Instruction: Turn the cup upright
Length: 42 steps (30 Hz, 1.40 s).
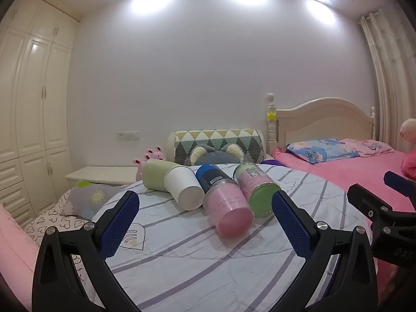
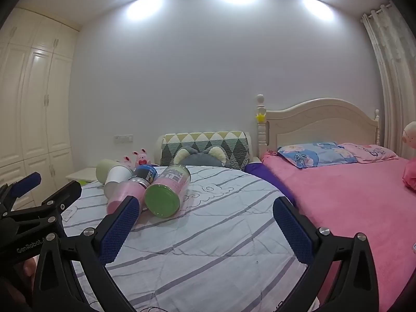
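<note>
home bedroom | bed (image 2: 338, 195) — pink sheets, headboard (image 2: 322, 119) | wardrobe (image 1: 33, 98) | pillows (image 2: 317, 153)

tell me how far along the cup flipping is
Nothing looks done: the white paper cup, the pink cup and the green-based cup all lie on their sides on the striped bedcover. Nothing is in hand: the left gripper and right gripper are open and empty. All flips remain.

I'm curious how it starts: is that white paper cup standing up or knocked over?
Knocked over. The white paper cup lies on its side on the striped bedspread, its flat base facing the camera, wedged among other toppled cups.
</note>
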Available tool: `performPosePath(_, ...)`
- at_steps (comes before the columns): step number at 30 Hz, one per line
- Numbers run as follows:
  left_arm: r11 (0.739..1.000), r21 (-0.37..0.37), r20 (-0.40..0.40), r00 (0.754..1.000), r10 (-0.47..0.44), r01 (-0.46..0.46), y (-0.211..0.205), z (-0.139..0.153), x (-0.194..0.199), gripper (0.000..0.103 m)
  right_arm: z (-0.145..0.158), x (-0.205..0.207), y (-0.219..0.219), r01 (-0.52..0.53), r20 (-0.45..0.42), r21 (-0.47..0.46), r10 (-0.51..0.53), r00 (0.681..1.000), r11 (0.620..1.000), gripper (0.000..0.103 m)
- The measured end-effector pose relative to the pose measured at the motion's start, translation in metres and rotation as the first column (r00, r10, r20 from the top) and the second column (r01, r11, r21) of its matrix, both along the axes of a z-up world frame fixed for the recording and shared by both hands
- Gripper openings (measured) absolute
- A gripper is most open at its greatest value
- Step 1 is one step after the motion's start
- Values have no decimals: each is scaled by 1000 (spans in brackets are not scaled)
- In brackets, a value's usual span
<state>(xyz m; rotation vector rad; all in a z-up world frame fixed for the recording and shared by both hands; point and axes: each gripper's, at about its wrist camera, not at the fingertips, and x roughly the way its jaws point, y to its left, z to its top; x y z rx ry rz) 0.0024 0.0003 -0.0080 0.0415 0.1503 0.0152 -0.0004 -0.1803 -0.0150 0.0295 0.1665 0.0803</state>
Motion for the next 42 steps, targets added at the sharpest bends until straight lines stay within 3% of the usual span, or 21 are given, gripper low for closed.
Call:
performPosePath(29, 1000, 24, 2, 1000, 10, -10, -1, 3, -1, 103, 3, 3, 5, -24, -27, -21, 24, 999, 999, 103)
performPosePath(36, 999, 32, -33, 999, 27, -26, -1, 10, 7, 103, 6, 4, 4, -21, -1, -39, 21, 1000, 999, 103)
performPosePath(42, 999, -11, -84, 996, 44, -45, 10, 23, 20, 103, 19, 8, 5, -19, 27, -67, 21, 999, 998, 103)
